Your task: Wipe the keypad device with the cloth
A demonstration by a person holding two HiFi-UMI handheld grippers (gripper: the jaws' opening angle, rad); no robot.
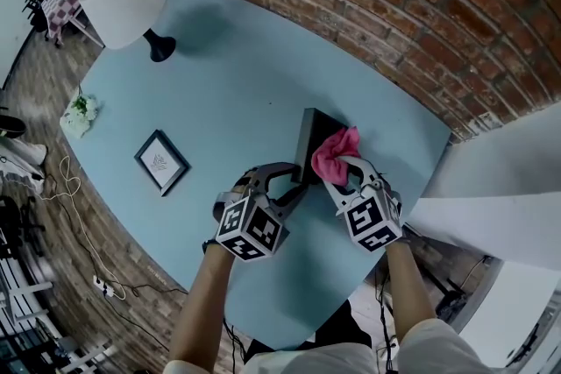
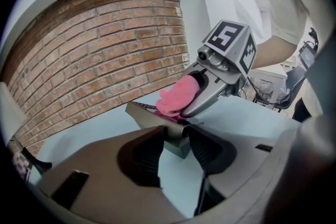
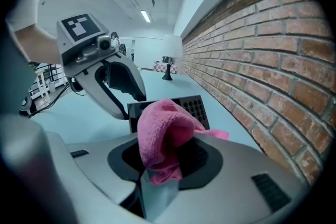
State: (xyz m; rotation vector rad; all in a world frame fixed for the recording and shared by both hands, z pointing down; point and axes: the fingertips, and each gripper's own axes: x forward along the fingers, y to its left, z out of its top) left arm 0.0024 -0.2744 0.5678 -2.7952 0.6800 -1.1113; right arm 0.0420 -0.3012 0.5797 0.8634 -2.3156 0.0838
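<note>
The dark keypad device (image 1: 307,140) stands tilted on the blue table (image 1: 219,83) close to the brick wall. My left gripper (image 1: 294,185) is shut on its near lower end; in the left gripper view, the device (image 2: 142,113) sits between the two pads of the left gripper (image 2: 176,140). My right gripper (image 1: 344,172) is shut on a bunched pink cloth (image 1: 336,151). The cloth (image 2: 176,98) rests against the device's upper face. In the right gripper view the cloth (image 3: 160,134) hides part of the key grid on the device (image 3: 191,106).
A white lamp (image 1: 123,0) stands at the table's far left end. A small picture frame (image 1: 161,161) lies left of my left gripper, near the front edge. White flowers (image 1: 79,114) sit at the table's left rim. The brick wall (image 1: 394,4) runs just behind the device.
</note>
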